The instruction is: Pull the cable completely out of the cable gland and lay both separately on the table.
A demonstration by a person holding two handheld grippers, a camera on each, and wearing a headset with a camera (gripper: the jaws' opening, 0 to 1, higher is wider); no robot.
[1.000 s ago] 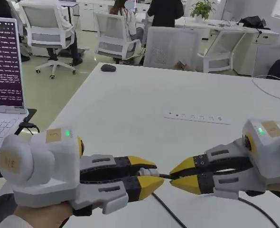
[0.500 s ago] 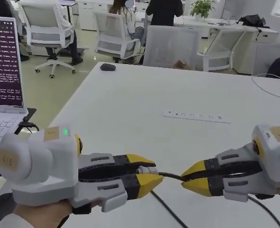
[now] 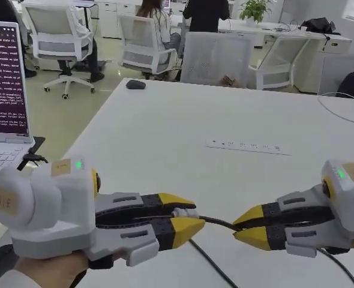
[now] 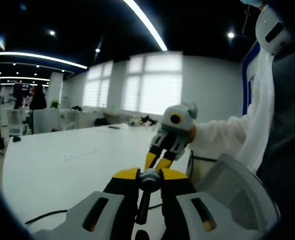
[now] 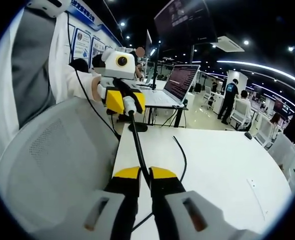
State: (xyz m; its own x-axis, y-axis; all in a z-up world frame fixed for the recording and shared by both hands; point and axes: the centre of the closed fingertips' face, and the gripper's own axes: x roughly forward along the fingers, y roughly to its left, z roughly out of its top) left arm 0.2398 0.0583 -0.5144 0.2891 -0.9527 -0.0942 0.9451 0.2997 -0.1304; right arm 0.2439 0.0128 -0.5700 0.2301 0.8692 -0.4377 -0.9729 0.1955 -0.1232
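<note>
Left claw (image 3: 192, 215): my yellow-tipped jaws are closed tight on the small grey metal cable gland (image 3: 186, 212), pinched between the tips.

Right claw (image 3: 238, 230): jaws closed almost fully, clamping the thin black cable (image 3: 216, 221) just behind the tips.

The two claws point at each other, near but apart, both held above the white table (image 3: 225, 114). A short span of cable bridges the gap. In the right gripper view it runs straight from my right jaws up to the gland, so the cable is not out yet.

More black cable lies on the table under the claws. A white power strip (image 3: 246, 147) lies farther back, well apart.
</note>
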